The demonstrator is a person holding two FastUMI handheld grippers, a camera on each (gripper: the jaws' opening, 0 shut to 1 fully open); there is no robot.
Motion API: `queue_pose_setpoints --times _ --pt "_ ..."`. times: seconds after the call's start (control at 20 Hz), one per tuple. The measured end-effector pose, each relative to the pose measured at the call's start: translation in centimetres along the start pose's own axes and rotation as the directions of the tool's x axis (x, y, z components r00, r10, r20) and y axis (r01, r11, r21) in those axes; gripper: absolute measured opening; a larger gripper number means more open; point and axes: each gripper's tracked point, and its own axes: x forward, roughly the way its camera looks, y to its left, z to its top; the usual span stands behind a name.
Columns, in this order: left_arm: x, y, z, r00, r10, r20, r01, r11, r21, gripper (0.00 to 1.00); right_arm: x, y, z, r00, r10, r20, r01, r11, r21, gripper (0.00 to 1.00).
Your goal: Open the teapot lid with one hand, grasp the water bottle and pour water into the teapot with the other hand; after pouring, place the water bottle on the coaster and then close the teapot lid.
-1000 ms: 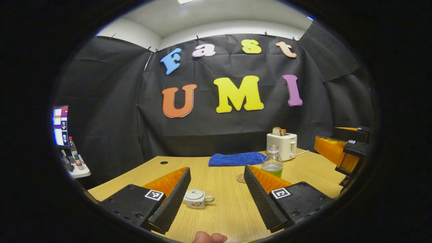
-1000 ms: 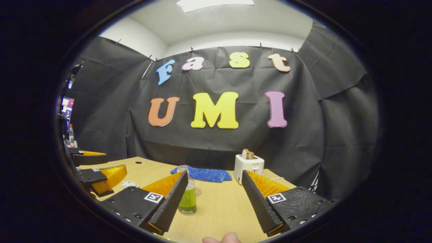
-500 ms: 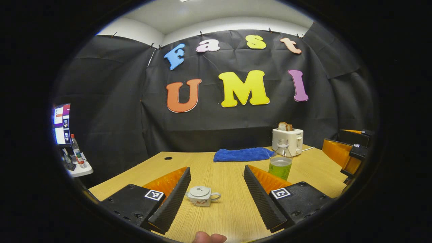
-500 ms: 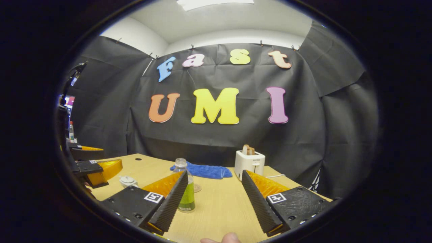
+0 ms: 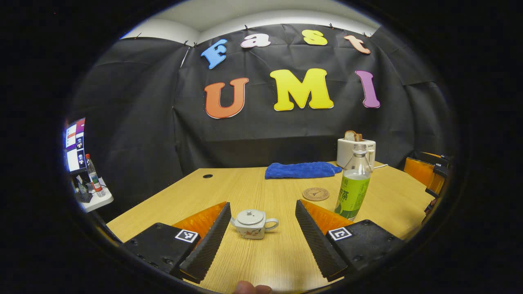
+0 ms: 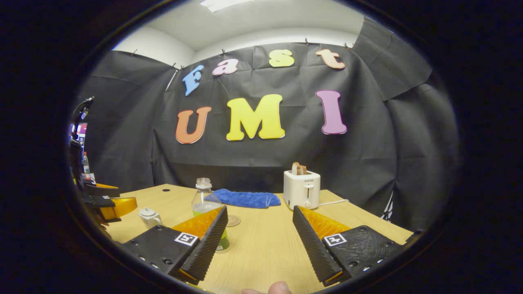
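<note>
Both the left gripper (image 5: 261,232) and right gripper (image 6: 259,234) are held wide open and empty above the bare near edge of the light wooden table (image 5: 261,192), where the small white lidded teapot (image 5: 253,223) is seen whole and the clear green-labelled water bottle (image 6: 206,204) is partly hidden behind a finger.

Setting: recording booth | black cloth wall (image 5: 135,122) | wooden table (image 5: 261,192) | toaster (image 6: 302,189) | monitor (image 5: 74,145) on side shelf

Wooden table (image 5: 253,192): teapot (image 5: 253,223), bottle (image 5: 354,183), coaster (image 5: 315,193), blue cloth (image 5: 301,170), toaster (image 6: 302,189)

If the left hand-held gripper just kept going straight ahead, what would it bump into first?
Probably the teapot, which sits on the table between the open fingers of the left hand-held gripper, lid on; depth is uncertain.
</note>
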Motion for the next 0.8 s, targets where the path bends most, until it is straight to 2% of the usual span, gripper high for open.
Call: queue_pose_setpoints --times 0.45,0.65,0.8 --pt "4.6 0.6 -1.7 0.997 -0.010 -0.082 0.008 1.000 -0.026 0.98 0.6 -2.6 -1.3 0.999 -0.043 -0.034 0.043 0.999 0.009 0.95" --pt "6.3 0.8 -2.9 0.993 -0.008 -0.121 0.005 1.000 -0.026 0.87 0.5 -3.1 -1.6 0.998 -0.050 -0.039 0.051 0.999 0.016 0.95" --pt "7.3 0.9 -3.6 0.989 -0.001 -0.149 -0.002 1.000 -0.022 0.69 0.5 -3.5 -2.5 0.997 -0.056 -0.057 0.057 0.998 0.012 0.95"
